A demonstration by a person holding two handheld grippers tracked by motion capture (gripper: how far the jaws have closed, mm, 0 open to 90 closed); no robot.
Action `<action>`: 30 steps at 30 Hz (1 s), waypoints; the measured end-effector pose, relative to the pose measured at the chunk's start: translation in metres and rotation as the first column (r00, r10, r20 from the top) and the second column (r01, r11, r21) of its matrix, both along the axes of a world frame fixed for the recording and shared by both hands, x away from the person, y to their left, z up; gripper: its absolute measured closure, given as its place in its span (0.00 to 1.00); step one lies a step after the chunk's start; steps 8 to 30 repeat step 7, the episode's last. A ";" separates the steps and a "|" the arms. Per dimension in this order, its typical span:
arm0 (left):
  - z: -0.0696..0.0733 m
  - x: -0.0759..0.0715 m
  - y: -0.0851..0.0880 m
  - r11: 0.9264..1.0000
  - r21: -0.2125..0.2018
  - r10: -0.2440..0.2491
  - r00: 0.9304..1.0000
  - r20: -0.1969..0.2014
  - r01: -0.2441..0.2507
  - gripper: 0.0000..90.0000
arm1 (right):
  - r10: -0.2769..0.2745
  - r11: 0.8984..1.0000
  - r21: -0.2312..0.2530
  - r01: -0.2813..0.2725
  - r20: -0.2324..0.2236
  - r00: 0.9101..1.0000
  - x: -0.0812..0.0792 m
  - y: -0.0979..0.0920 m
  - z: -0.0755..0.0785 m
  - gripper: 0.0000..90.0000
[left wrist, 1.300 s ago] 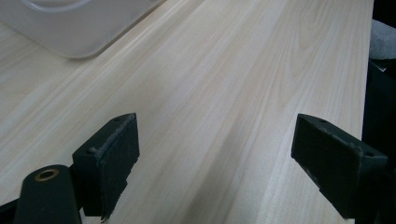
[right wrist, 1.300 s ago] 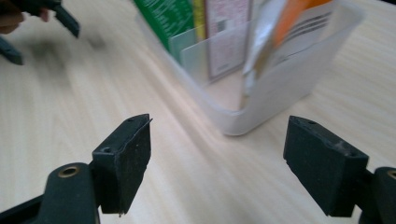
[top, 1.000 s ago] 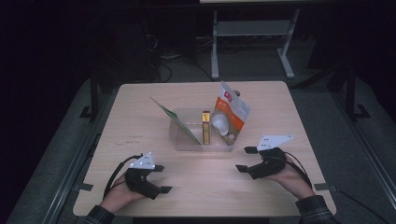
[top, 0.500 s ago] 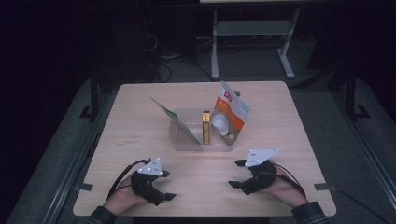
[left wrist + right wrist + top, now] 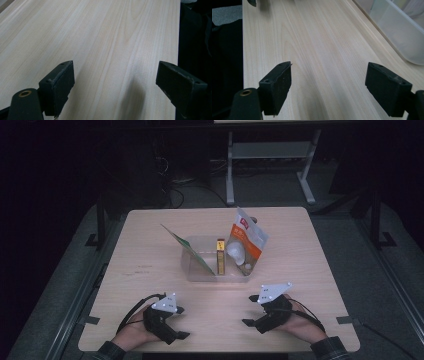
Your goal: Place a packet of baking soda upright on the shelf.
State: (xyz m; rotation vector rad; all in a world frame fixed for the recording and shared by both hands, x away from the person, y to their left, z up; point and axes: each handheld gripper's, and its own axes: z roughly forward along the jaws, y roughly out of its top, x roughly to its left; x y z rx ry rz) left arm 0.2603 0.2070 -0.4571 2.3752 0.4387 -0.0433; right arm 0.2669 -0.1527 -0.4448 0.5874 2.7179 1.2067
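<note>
A clear plastic bin stands at the middle of the wooden table. In it lean a green flat packet, a narrow yellow box and an orange-and-white pouch with a white rounded thing in front of it. My left gripper rests near the front edge at the left, open, its jaws wide apart over bare wood. My right gripper lies at the front right, open, with nothing between its jaws. The bin's wall shows at the right gripper view's upper right.
Dark floor surrounds the table. A grey metal stand rises beyond the far edge, with cables on the floor to its left. The table's front edge lies close under both hands.
Both hands have drawn back toward the front edge, away from the bin. The bin and its contents have not moved.
</note>
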 end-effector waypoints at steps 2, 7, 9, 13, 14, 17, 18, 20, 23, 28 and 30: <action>0.000 0.000 0.000 1.000 0.000 -0.001 1.000 0.001 0.001 0.16 | -0.002 1.000 0.001 0.002 -0.006 1.000 -0.001 0.000 0.000 0.23; 0.000 0.000 0.000 1.000 0.001 -0.001 1.000 0.002 0.001 0.16 | 0.003 1.000 0.000 -0.003 -0.006 1.000 -0.001 0.001 0.000 0.23; 0.000 0.000 0.000 1.000 0.001 -0.001 1.000 0.002 0.001 0.16 | 0.003 1.000 0.000 -0.003 -0.006 1.000 -0.001 0.001 0.000 0.23; 0.000 0.000 0.000 1.000 0.001 -0.001 1.000 0.002 0.001 0.16 | 0.003 1.000 0.000 -0.003 -0.006 1.000 -0.001 0.001 0.000 0.23; 0.000 0.000 0.000 1.000 0.001 -0.001 1.000 0.002 0.001 0.16 | 0.003 1.000 0.000 -0.003 -0.006 1.000 -0.001 0.001 0.000 0.23; 0.000 0.000 0.000 1.000 0.001 -0.001 1.000 0.002 0.001 0.16 | 0.003 1.000 0.000 -0.003 -0.006 1.000 -0.001 0.001 0.000 0.23; 0.000 0.000 0.000 1.000 0.001 -0.001 1.000 0.002 0.001 0.16 | 0.003 1.000 0.000 -0.003 -0.006 1.000 -0.001 0.001 0.000 0.23; 0.000 0.000 0.000 1.000 0.001 -0.001 1.000 0.002 0.001 0.16 | 0.003 1.000 0.000 -0.003 -0.006 1.000 -0.001 0.001 0.000 0.23; 0.000 0.000 0.000 1.000 0.001 -0.001 1.000 0.002 0.001 0.16 | 0.003 1.000 0.000 -0.003 -0.006 1.000 -0.001 0.001 0.000 0.23; 0.000 0.000 0.000 1.000 0.001 -0.001 1.000 0.002 0.001 0.16 | 0.003 1.000 0.000 -0.003 -0.006 1.000 -0.001 0.001 0.000 0.23; 0.000 0.000 0.000 1.000 0.001 -0.001 1.000 0.002 0.001 0.16 | 0.003 1.000 0.000 -0.003 -0.006 1.000 -0.001 0.001 0.000 0.23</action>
